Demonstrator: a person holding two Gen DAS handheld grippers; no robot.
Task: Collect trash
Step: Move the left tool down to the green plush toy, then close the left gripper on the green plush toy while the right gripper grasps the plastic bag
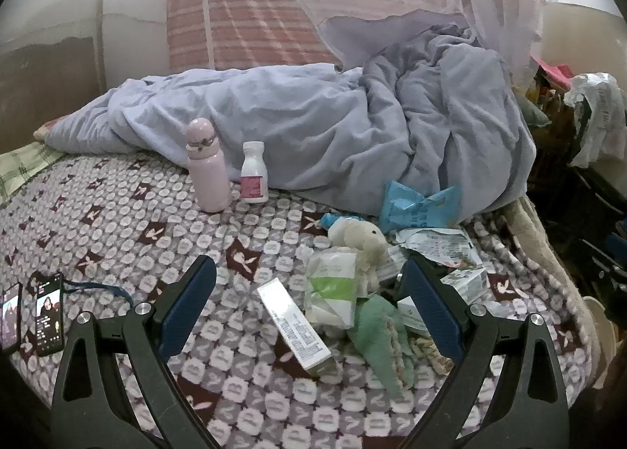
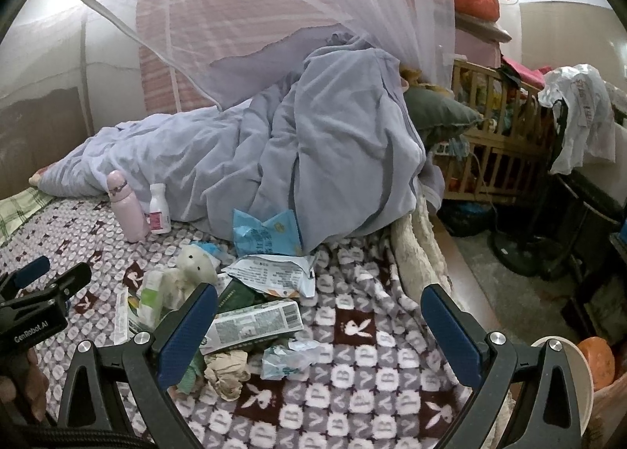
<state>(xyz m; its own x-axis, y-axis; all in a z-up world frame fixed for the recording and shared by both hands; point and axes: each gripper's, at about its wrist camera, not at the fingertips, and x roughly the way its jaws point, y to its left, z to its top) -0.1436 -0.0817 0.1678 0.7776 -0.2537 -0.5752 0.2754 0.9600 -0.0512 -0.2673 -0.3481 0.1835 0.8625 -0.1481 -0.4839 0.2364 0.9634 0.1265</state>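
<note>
1. Left wrist view, far left: I see two phones point(image 1: 49, 319) lying lit on the patterned bed cover point(image 1: 117, 221), with a blue cord beside them.
2. Moving right, a pink flask point(image 1: 207, 166) and a white pill bottle point(image 1: 254, 172) stand upright just beside each other, in front of the rumpled lilac duvet point(image 1: 352, 127).
3. My left gripper point(image 1: 309, 306) hangs above the cover with its fingers spread wide and nothing between them.
4. Between and just past those fingers lies the trash: a long white carton point(image 1: 294, 325), a green-and-white wrapper point(image 1: 333, 288), a pale plush toy point(image 1: 360, 239) lying on the heap, a green cloth point(image 1: 382, 335) and a blue packet point(image 1: 415, 209) against the duvet.
5. Right wrist view, left edge: the left gripper shows again, with a hand point(image 2: 29, 386) gripping below it.
6. My right gripper point(image 2: 319, 325) is likewise spread open and empty, over the cover.
7. Near its left finger I see a printed box point(image 2: 254, 321), crumpled paper point(image 2: 227, 370) and a clear wrapper point(image 2: 288, 357); a torn printed wrapper point(image 2: 274, 272) lies further back.
8. Far right, off the bed, stand a wooden crib point(image 2: 493, 135) and a white-rimmed bin point(image 2: 580, 378).
</note>
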